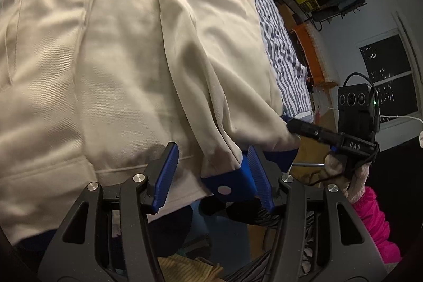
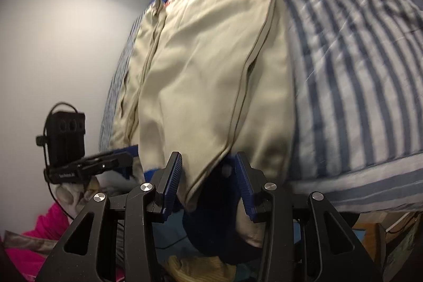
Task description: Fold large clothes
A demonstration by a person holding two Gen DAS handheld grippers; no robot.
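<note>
Beige jacket spread on striped bedding, left gripper fingers apart over blue cuff, right gripper fingers apart, hem between, unclamped

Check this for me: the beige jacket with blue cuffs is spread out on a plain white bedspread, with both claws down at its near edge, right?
Not plain white. The right wrist view shows the bedspread is blue-and-white striped. The rest holds: the beige jacket lies on it, with the left claw and right claw at its near edge.
</note>
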